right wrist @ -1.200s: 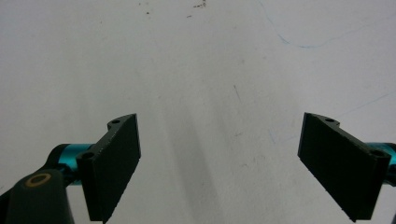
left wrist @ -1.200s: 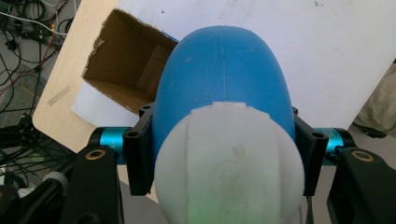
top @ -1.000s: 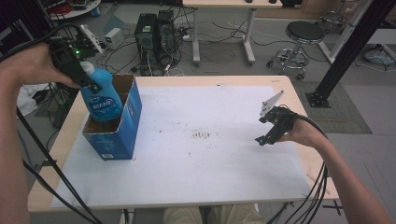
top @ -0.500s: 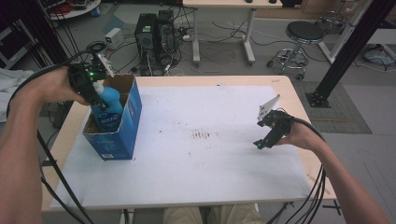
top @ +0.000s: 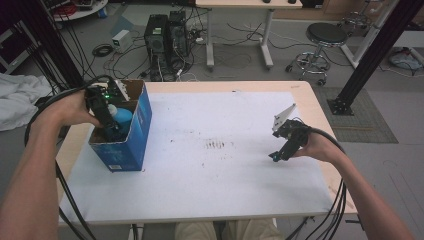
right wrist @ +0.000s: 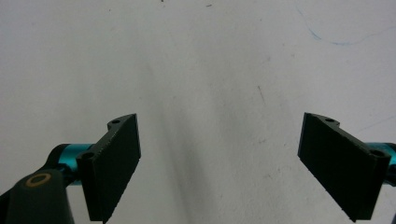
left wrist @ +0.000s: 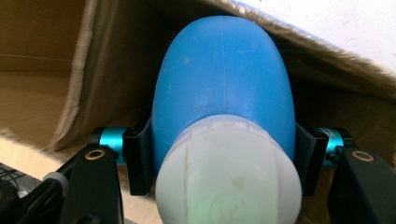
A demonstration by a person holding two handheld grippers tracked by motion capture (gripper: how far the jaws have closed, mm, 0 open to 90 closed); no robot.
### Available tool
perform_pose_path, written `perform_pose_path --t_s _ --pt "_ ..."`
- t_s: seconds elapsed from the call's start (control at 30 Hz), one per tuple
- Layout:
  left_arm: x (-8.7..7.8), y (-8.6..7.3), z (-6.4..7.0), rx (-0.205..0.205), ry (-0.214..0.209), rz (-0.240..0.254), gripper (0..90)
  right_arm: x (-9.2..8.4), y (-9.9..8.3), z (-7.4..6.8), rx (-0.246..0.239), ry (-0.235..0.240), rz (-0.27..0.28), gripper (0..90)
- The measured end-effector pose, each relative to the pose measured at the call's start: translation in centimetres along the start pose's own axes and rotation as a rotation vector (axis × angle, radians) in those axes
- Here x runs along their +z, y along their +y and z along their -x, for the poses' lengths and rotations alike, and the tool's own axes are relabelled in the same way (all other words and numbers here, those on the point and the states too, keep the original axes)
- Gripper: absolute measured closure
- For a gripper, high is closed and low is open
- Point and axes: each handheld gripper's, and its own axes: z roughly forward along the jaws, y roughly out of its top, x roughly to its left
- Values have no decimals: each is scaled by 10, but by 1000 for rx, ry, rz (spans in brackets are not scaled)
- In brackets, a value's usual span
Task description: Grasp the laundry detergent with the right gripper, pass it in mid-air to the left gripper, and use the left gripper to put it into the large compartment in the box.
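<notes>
White tabletop point(top: 210, 165), blue box point(top: 135, 135) at left, cluttered floor point(top: 240, 55) behind

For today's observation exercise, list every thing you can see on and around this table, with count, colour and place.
bottle: 1, blue with white cap, inside the box
box: 1, blue cardboard, table's left edge
table: 1, white sheet on wood
computer towers: 2, black, floor behind
stool: 1, black, floor behind right
left gripper: 1, black, shut on bottle in box
right gripper: 1, black, open over table's right side
</notes>
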Motion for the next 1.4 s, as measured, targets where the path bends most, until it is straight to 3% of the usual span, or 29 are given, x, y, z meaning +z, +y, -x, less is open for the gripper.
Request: perform_pose_path --t_s 0.13,1.13,1.4 --pt "10 -2 -1 -11 -11 7 382 0 -1 -1 3 -1 -2 123" --pt "10 0 2 0 -2 -30 376 4 -1 -5 -6 6 -3 123" --pt "10 2 4 5 1 -40 315 4 -1 -6 -7 4 -2 123"
